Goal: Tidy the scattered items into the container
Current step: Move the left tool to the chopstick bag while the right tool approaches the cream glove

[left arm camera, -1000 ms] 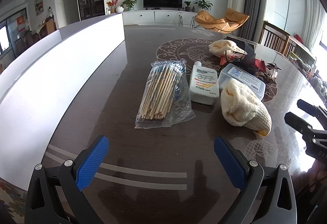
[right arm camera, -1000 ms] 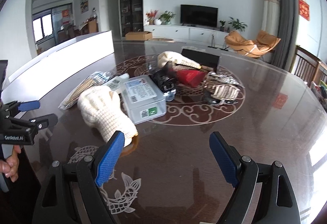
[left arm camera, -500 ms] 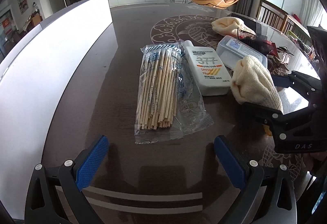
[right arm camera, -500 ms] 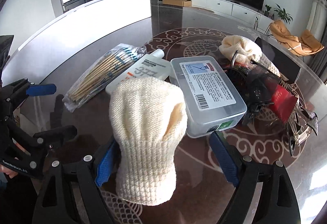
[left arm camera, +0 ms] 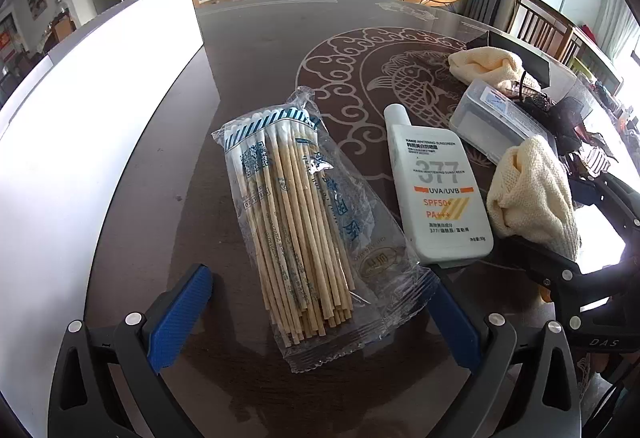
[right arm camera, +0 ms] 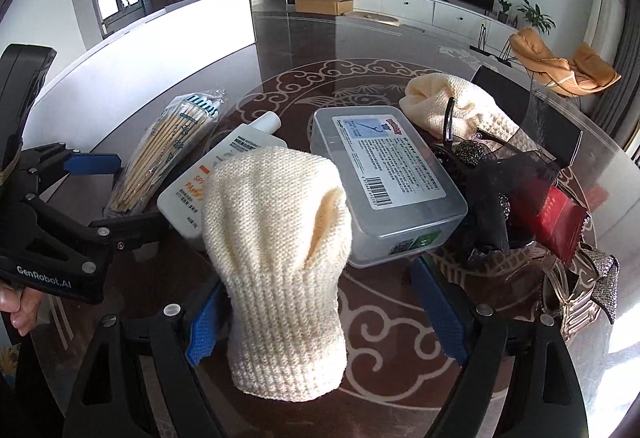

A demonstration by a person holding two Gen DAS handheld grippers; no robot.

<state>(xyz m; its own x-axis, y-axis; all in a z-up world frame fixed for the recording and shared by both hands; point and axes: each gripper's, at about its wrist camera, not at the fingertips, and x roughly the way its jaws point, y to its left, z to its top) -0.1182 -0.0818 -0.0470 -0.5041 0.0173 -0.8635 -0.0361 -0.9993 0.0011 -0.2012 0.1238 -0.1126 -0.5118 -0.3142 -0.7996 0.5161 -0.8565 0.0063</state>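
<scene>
A clear bag of wooden cotton swabs (left arm camera: 300, 214) lies on the dark table, its near end between the open jaws of my left gripper (left arm camera: 320, 322). Beside it lies a white sunscreen bottle (left arm camera: 436, 190). A cream knitted mitten (right arm camera: 276, 234) lies with its cuff between the open jaws of my right gripper (right arm camera: 324, 322). The mitten also shows in the left wrist view (left arm camera: 528, 198). Behind it are a clear plastic box (right arm camera: 380, 174), a second cream mitten (right arm camera: 460, 106), black hair accessories (right arm camera: 488, 190) and a red packet (right arm camera: 560, 218).
A long white panel (left arm camera: 80, 110) runs along the table's left edge. A dark open case (right arm camera: 528, 106) stands behind the pile. Sparkly hair clips (right arm camera: 580, 290) lie at the right. The left gripper's body (right arm camera: 48, 238) sits close to the mitten's left.
Both grippers have moved forward and lower. The swab bag's near end now sits between the left jaws, and the mitten cuff lies between the right jaws.
</scene>
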